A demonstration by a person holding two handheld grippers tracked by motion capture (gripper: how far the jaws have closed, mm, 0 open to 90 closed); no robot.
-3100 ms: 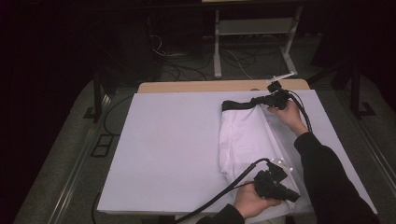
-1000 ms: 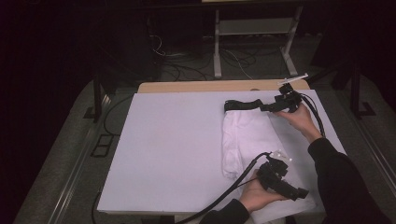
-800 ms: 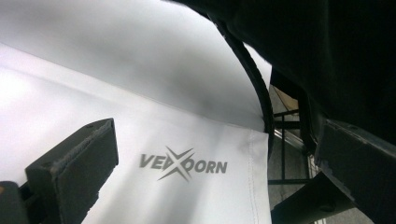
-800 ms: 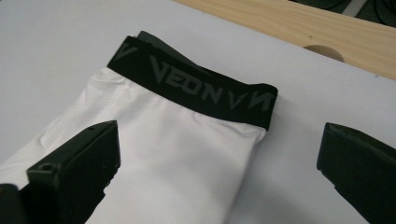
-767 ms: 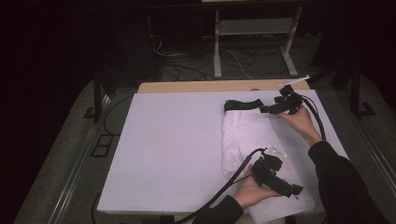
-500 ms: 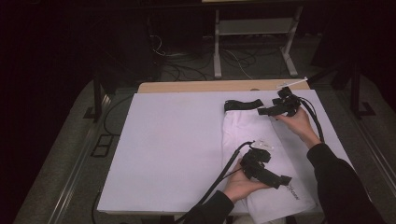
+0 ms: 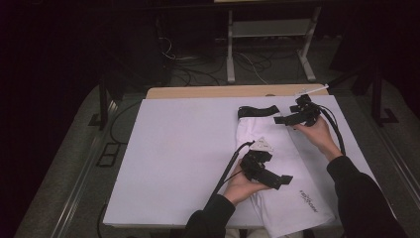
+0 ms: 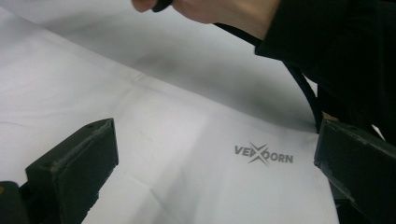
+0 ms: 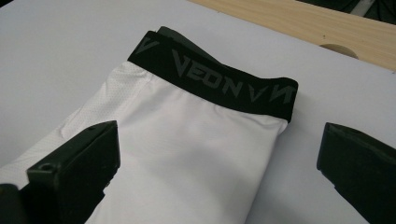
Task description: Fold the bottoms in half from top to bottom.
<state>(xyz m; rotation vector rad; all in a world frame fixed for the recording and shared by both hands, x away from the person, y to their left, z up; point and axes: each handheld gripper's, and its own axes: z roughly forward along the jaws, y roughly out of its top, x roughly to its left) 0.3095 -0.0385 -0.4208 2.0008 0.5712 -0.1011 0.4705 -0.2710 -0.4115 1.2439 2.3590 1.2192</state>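
Left tongs (image 7: 271,177): jaws spread wide, holding nothing, hovering low over the lower leg of the white compression shorts (image 7: 282,168), pointing toward the person's right; in the left gripper view the grey printed logo (image 8: 263,154) lies between the two jaw blocks, fabric flat beneath. Right tongs (image 7: 289,118): also spread wide and empty, poised just off the far end of the garment, aimed at the black waistband (image 9: 219,81); the right gripper view puts the waistband corner and white fabric between the jaws, not touched. The shorts lie folded lengthwise on the right half of the desk (image 7: 178,148), waistband at the far end near the bare wooden strip (image 7: 208,92), hem end running to the near edge and seemingly overhanging it. Judged step: setting up grips for another fold. Risks: (1) the fabric looks thin and layered, so a shallow pinch may take the top layer alone and the fold would peel open when lifted; (2) the left jaws sit flat above smooth cloth with no raised edge, so closing here may slide off or drag a wrinkle; (3) lifting one end ahead of the other would skew the fold; (4) the overhanging hem could pull the garment toward the person once tension is released; (5) the left cable (image 7: 229,168) trails beside the cloth and could snag it
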